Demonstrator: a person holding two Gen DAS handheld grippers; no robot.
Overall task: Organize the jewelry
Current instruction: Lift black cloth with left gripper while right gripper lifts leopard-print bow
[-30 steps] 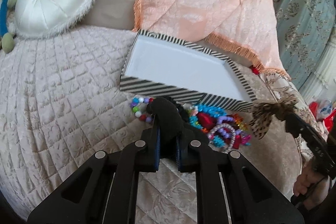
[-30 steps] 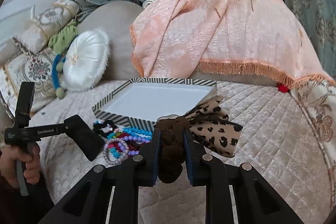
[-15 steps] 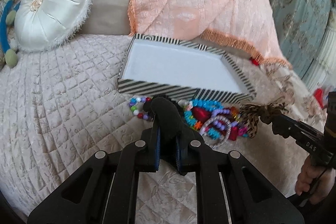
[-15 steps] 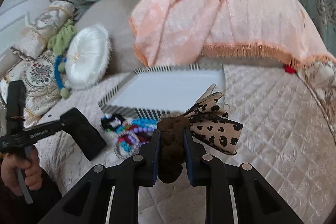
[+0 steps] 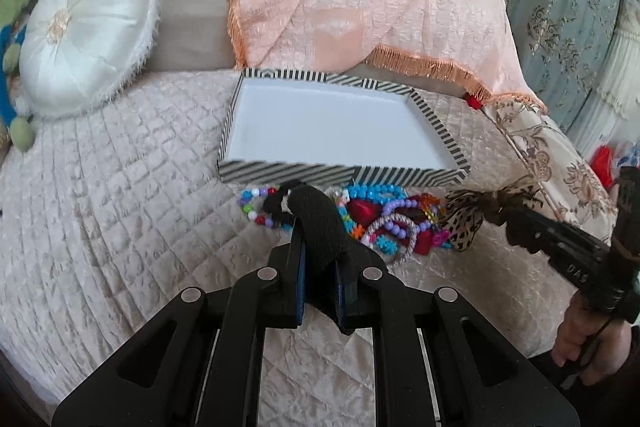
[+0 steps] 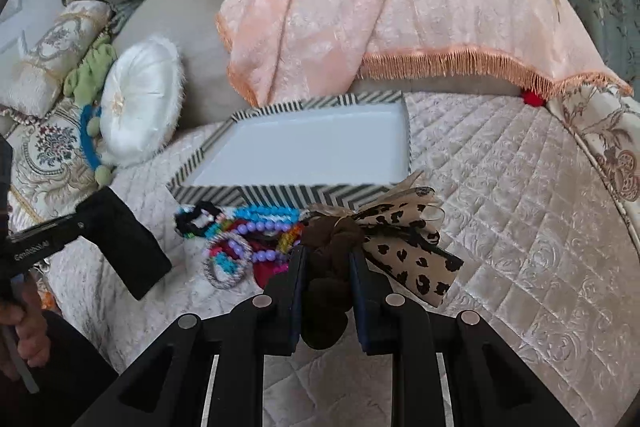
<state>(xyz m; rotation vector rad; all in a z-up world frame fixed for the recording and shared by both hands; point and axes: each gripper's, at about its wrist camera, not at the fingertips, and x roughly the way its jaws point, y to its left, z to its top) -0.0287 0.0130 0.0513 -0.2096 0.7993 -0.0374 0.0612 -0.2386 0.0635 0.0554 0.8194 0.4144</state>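
1. On the quilted beige bedspread (image 5: pixel 132 211), right against the near wall of the shallow black-and-white striped box with the white inside (image 5: pixel 332 131), sits a tangled heap of colourful bead bracelets and elastics (image 5: pixel 384 215). The box has nothing in it yet, so I'd say the sorting has barely got going.

2. Left gripper (image 5: pixel 320 255): jaws pinched nearly together on a thick black fuzzy hair band (image 5: pixel 316 223), which sticks up out of the tips and hangs just above the near edge of the heap.

3. Right gripper (image 6: pixel 326 267): jaws squeezed onto the dark brown scrunchie knot (image 6: pixel 332 239) of a leopard-print ribbon bow (image 6: pixel 404 247). The bow fans out to the right, just off the box's near right corner.

4. Handling-wise, both pieces look soft, light and squashy. They'll compress in the jaws rather than slip, and nothing's going to break if it drops.

5. The bow is best held by the knot, like it is now. The ribbon tails are floppy and would just fold.

6. The beads left in the heap are the tricky bit, I reckon: hard, round, slick, and looped through each other. Grabbing one strand probably drags its neighbours along, so take a loop at the outer edge of the heap.
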